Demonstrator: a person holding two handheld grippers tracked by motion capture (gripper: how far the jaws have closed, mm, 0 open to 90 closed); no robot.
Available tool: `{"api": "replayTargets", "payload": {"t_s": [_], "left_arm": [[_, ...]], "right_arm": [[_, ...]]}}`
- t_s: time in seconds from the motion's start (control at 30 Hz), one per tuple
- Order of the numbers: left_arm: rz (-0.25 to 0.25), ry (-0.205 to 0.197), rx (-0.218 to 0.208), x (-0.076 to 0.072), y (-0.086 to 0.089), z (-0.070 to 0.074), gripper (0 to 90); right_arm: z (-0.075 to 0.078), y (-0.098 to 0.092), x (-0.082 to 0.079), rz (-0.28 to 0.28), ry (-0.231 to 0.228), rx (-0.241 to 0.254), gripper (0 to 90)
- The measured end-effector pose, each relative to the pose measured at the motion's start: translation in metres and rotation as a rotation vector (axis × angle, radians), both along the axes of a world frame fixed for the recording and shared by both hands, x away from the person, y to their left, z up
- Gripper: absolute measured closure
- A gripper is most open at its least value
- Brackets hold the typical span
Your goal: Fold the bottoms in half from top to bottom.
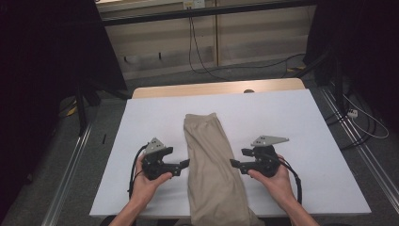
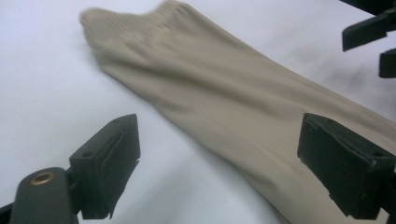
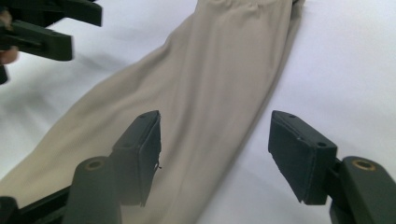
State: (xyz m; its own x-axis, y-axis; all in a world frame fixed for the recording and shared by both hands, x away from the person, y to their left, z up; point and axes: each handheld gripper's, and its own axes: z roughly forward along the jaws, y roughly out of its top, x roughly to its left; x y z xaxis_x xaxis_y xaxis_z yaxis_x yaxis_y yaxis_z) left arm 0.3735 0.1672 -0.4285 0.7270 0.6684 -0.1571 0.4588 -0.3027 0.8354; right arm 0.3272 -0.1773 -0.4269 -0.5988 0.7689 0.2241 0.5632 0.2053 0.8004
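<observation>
— Fabric first: where does it lie?

— A long beige garment (image 1: 214, 165), folded narrow, runs down the middle of the white table (image 1: 301, 122), its near end hanging off the person's edge. It may be trousers, though the blur in the left gripper view makes that hard to confirm.

— And on the left?

— The left gripper (image 1: 184, 163) hovers just beside the cloth's left edge, pointing inward. In the left gripper view its jaws stand spread wide, nothing between them, the cloth's edge passing under the gap.

— The right one?

— The right gripper (image 1: 234, 163) mirrors it on the other edge. In the right gripper view its jaws are likewise released, straddling the cloth's right border.

— So which step is this?

— I judge it the approach before a grasp: both tools are lined up at mid-length, neither touching yet.

— What does the next move need?

— Probably lowering each gripper so one jaw slips under the edge, then closing both together so the fold lifts evenly.
</observation>
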Motion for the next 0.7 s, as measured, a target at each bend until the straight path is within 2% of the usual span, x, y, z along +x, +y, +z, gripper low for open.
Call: {"api": "replayTargets", "payload": {"t_s": [0.07,0.1,0.17,0.23,0.37,0.47,0.57,0.63,0.7], "left_arm": [[0.018,-0.004,0.011,0.016,0.0,0.0,13.7],[0.04,0.0,-0.011,0.023,-0.001,-0.001,13.6],[0.055,0.016,0.0,0.038,-0.001,0.001,14.6],[0.071,0.01,0.022,0.054,-0.002,0.002,18.5],[0.108,0.053,0.011,0.085,-0.006,-0.001,24.8],[0.118,0.054,0.015,0.105,-0.015,-0.005,29.9],[0.117,0.046,0.039,0.125,-0.023,-0.007,36.0],[0.143,0.051,0.016,0.136,-0.026,-0.01,41.1],[0.16,0.065,0.017,0.145,-0.027,-0.013,47.5]], "right_arm": [[0.001,0.002,0.014,-0.005,-0.009,-0.001,36.1],[0.001,0.002,0.021,-0.006,-0.019,0.003,37.3],[0.004,0.004,0.036,-0.013,-0.051,0.002,40.0],[0.006,0.005,0.053,-0.021,-0.053,0.001,41.8],[0.004,0.01,0.092,-0.026,-0.026,-0.019,45.5],[0.002,0.018,0.123,-0.04,-0.006,-0.028,44.9],[0.001,0.026,0.152,-0.053,0.002,-0.029,46.5],[0.001,0.032,0.17,-0.054,0.019,-0.051,49.5],[0.0,0.037,0.184,-0.053,0.035,-0.063,52.3]]}}
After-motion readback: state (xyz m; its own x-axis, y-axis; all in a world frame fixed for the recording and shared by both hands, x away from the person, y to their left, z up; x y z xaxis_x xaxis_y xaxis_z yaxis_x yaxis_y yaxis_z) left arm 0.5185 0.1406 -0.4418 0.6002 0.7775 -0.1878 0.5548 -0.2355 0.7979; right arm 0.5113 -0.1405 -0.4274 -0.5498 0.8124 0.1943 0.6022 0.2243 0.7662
